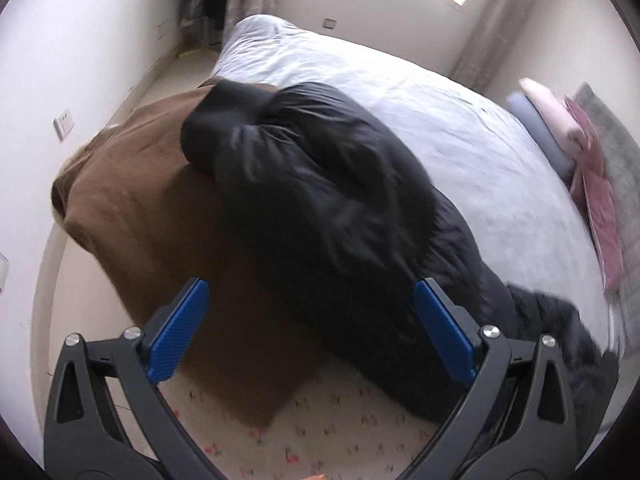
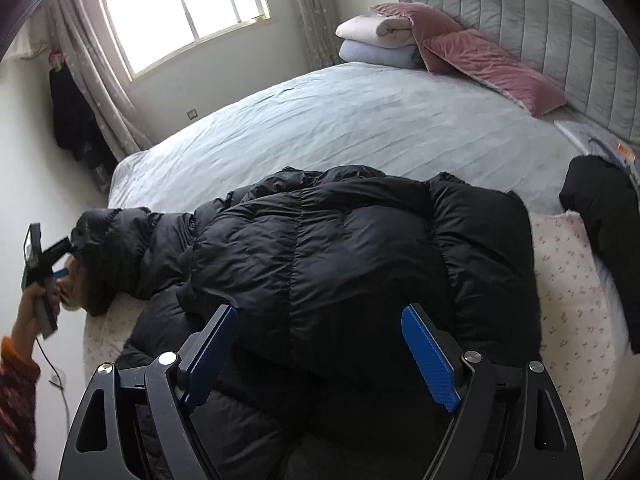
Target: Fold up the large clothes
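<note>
At the left edge of the bed [image 2: 360,120] we see our left hand-held gripper [image 1: 312,320] released and empty above the brown soft garment [image 1: 132,200], which lies untouched beside the hood of the black quilted puffer jacket [image 2: 340,260]. The jacket lies across the near side of the bed, its sleeves apparently tucked in, though dark folds blur this. Our right hand-held gripper [image 2: 316,344] hangs released above its hem, so we judge most folding remains.

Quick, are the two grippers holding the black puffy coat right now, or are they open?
Left gripper: open, holding nothing.
Right gripper: open, above the black coat, holding nothing.
</note>
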Tool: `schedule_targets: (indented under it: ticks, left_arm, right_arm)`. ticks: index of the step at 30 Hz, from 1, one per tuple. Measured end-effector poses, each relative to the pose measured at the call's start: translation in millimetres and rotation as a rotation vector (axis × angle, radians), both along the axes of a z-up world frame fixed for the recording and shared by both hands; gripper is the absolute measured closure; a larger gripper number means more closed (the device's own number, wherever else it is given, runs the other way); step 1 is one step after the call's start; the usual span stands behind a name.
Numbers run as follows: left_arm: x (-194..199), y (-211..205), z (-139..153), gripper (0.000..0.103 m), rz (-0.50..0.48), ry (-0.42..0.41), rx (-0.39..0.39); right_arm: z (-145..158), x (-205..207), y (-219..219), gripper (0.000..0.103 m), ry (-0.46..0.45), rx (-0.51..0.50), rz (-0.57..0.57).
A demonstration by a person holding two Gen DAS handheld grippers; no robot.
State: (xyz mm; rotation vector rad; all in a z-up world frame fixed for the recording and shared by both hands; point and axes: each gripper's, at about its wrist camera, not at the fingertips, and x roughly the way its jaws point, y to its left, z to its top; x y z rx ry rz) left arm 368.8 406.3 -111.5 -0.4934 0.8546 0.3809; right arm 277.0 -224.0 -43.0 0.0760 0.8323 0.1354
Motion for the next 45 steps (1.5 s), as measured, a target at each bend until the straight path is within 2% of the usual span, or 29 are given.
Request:
schedule_targets:
  ticks: [4, 6, 7, 8, 9, 10, 11, 15, 20, 24, 30, 34, 37, 41, 44, 45]
  left_arm:
    - [19, 25, -15, 0.002, 0.071, -0.018, -0.065]
    - [21, 32, -14, 0.015, 0.084, -0.064, -0.101]
    - [23, 37, -15, 0.026, 0.093, -0.087, -0.125]
    - [25, 40, -14, 0.046, 0.093, -0.12, -0.163]
    - [26, 41, -13, 0.059, 0.077, -0.152, -0.195]
    - [27, 40, -10, 0.084, 0.068, -0.171, -0.204]
    - [26, 36, -2, 0.092, 0.072, -0.204, -0.182]
    - [18, -3, 45, 0.097, -0.009, -0.339, -0.09]
    - [14, -81, 115, 0.097, -0.205, -0.468, 0.036]
    - [15, -142, 162, 0.097, -0.345, -0.527, 0.053]
    - [8, -240, 203, 0.097, -0.56, -0.568, 0.049]
    - [6, -314, 206, 0.097, -0.716, -0.549, 0.032]
    - [9, -367, 196, 0.097, -0.826, -0.526, 0.021]
    - [0, -446, 161, 0.097, -0.99, -0.456, 0.018]
    - [-2, -490, 130, 0.094, -1.076, -0.384, 0.02]
    - [-2, -506, 110, 0.093, -1.119, -0.338, 0.013]
  right_arm:
    - [-1, 0, -3, 0.018, 0.014, -0.01, -0.011]
    - [-2, -1, -5, 0.018, 0.016, -0.009, -0.014]
    - [-2, -2, -7, 0.018, 0.015, -0.013, -0.017]
    - [-3, -2, -8, 0.018, 0.015, -0.019, -0.021]
    - [-3, -2, -10, 0.018, 0.016, -0.026, -0.027]
    - [-4, -2, -12, 0.018, 0.019, -0.033, -0.035]
    - [-4, -2, -15, 0.018, 0.019, -0.036, -0.042]
    - [-3, -4, -24, 0.018, 0.013, -0.02, -0.064]
    - [-3, -6, -32, 0.018, 0.006, 0.003, -0.075]
    - [1, -8, -35, 0.018, -0.009, 0.034, -0.083]
    - [7, -10, -54, 0.018, -0.03, 0.085, -0.121]
    - [10, -11, -70, 0.018, -0.044, 0.138, -0.154]
    - [12, -12, -85, 0.018, -0.056, 0.161, -0.181]
    - [12, -15, -104, 0.018, -0.061, 0.171, -0.214]
    - [11, -20, -115, 0.018, -0.062, 0.173, -0.236]
    - [10, -22, -119, 0.018, -0.063, 0.175, -0.245]
